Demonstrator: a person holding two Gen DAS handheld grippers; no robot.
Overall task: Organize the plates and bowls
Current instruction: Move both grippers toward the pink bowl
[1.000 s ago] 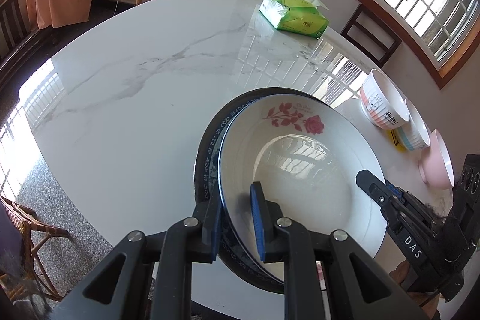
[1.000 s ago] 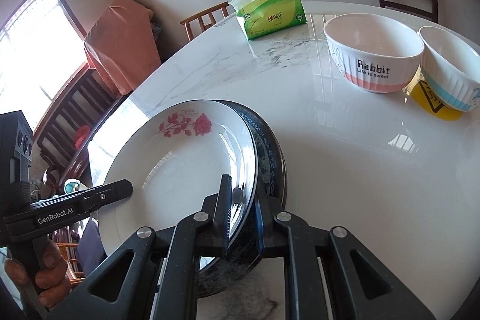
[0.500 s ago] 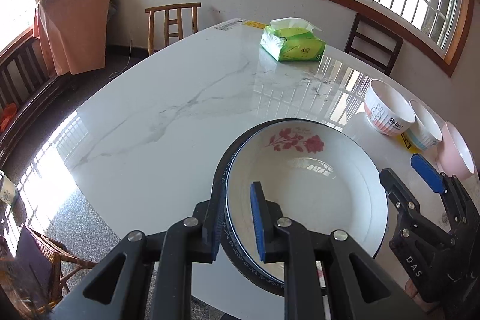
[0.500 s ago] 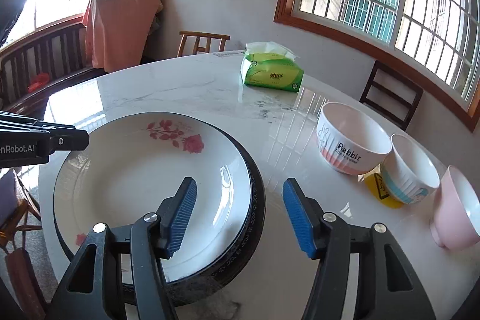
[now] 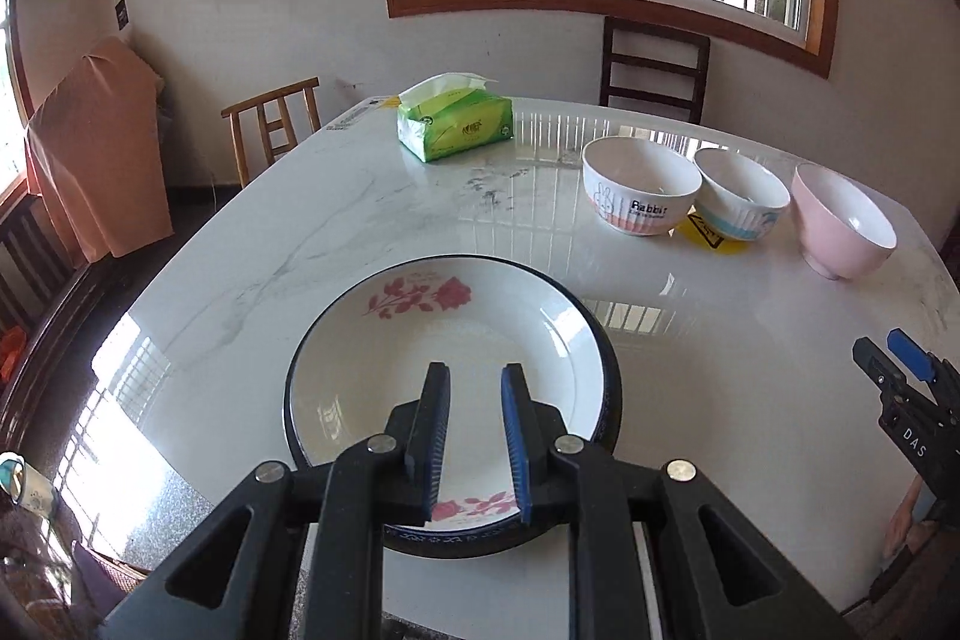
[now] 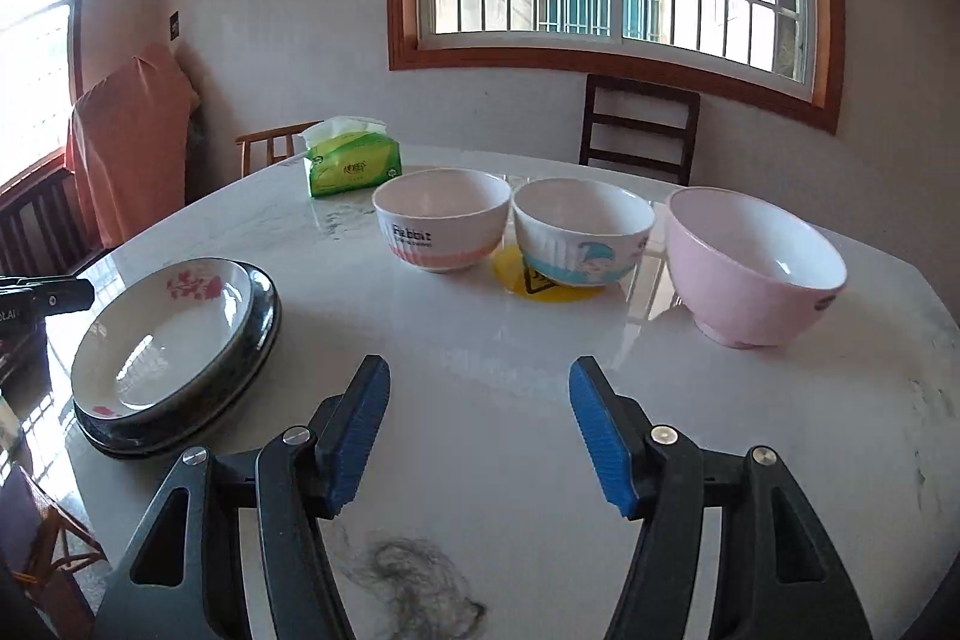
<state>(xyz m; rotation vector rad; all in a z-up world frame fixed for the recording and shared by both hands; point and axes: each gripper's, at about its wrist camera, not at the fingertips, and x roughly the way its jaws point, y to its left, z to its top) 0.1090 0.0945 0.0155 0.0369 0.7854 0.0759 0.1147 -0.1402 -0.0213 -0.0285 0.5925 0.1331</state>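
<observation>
A white plate with red roses (image 5: 420,334) lies flat inside a dark blue-rimmed plate (image 5: 609,376) on the marble table (image 5: 360,232). My left gripper (image 5: 471,376) hovers over the white plate's near half. Its jaws stand a narrow gap apart with nothing pinched between them. My right gripper (image 6: 480,370) is open wide over bare table, to the right of the plate stack (image 6: 162,334). Ahead of it three bowls stand in a row: a white Rabbit bowl (image 6: 444,226), a white and blue ribbed bowl (image 6: 579,232) and a pink bowl (image 6: 756,268).
A green tissue pack (image 5: 456,124) sits at the table's far side. A yellow sticker (image 6: 540,283) lies under the ribbed bowl. A clump of hair (image 6: 414,580) lies near the front edge. Wooden chairs (image 5: 654,70) stand around the table.
Both grippers have come off the plate stack's rim, and it now lies flat on the table. The right jaws opened and swung right toward the bowls. The left gripper pulled back and rolled level.
</observation>
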